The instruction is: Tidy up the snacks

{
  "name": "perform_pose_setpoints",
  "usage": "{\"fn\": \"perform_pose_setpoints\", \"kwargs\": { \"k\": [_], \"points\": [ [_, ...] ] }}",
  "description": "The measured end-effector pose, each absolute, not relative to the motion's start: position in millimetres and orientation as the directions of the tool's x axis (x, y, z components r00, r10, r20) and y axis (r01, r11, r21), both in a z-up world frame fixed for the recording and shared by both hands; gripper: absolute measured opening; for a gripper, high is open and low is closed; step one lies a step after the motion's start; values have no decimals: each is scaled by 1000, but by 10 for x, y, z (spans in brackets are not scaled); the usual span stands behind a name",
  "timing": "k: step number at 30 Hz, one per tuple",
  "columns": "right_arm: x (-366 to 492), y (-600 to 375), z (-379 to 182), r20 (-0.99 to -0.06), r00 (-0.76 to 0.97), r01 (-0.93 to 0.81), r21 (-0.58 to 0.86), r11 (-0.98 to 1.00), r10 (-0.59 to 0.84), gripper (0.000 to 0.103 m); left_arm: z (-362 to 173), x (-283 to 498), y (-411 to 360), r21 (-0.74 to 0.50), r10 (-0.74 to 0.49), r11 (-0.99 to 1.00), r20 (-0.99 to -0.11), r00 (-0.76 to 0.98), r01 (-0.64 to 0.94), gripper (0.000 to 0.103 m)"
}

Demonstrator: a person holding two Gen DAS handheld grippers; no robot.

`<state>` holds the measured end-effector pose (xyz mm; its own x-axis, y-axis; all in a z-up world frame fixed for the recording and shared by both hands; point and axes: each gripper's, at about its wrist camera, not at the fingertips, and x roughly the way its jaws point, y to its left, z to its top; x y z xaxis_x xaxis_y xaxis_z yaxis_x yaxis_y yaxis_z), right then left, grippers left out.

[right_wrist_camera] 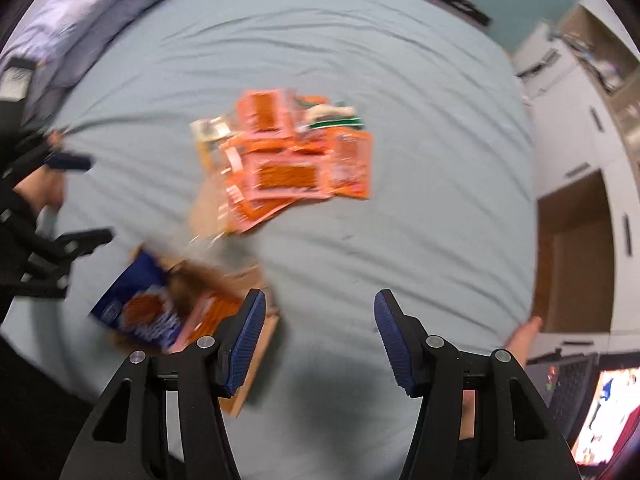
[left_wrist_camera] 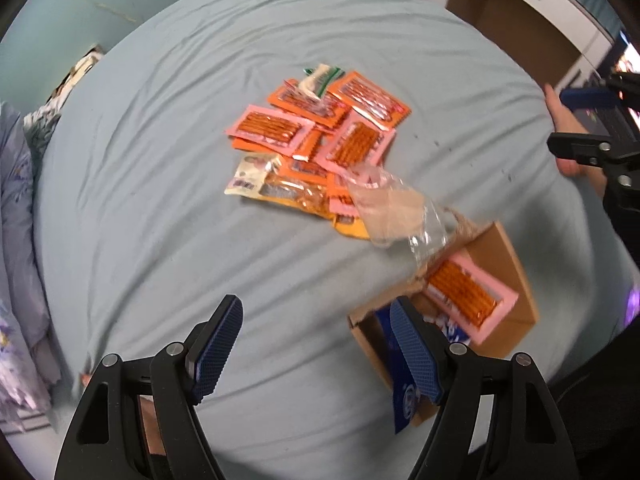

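A heap of orange and pink snack packets [left_wrist_camera: 316, 136] [right_wrist_camera: 288, 160] lies mid-bed on the light blue sheet. Beside it, a clear plastic bag [left_wrist_camera: 388, 204] leans over an open cardboard box [left_wrist_camera: 504, 248] [right_wrist_camera: 248, 380]. Inside the box sit a pink packet [left_wrist_camera: 468, 292] and a blue packet [right_wrist_camera: 140, 316]. My left gripper [left_wrist_camera: 316, 312] [right_wrist_camera: 76, 200] hovers open just left of the box, nothing between its fingers. My right gripper [right_wrist_camera: 320, 300] [left_wrist_camera: 576, 124] is open and empty too, above bare sheet to the right of the box. The right wrist view is blurred.
Floral pillows and bedding [left_wrist_camera: 16, 240] [right_wrist_camera: 80, 12] line one side of the bed. White cabinets [right_wrist_camera: 576, 120] with a brown recess stand past the far edge. A laptop [right_wrist_camera: 568, 384] and a lit screen sit near the right hand.
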<state>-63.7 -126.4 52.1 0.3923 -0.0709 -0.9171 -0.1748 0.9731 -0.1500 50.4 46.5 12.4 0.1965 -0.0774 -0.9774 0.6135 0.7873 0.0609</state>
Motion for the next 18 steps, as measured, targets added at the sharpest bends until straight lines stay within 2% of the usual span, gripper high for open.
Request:
{"fn": "perform_pose_setpoints", "kwargs": {
  "k": [2,6,10,18],
  "points": [
    [-567,-1326,476,-917,394,-110,-122,986,-69,55,154,548,469,53,-87,800,-975,202,597,77],
    [-546,-1378,359,-941,336,-95,-11,995,21,55,183,644,497,26,-108,826,-973,203,563,81],
    [-474,-1303,287,-952,301,-141,21,990,63,55,130,740,528,9,-101,853,-978,181,522,81],
    [-412,-1324,350,-953,298,-138,7,990,49,55,53,828,601,-32,-110,885,-984,141,465,81]
  ]
}}
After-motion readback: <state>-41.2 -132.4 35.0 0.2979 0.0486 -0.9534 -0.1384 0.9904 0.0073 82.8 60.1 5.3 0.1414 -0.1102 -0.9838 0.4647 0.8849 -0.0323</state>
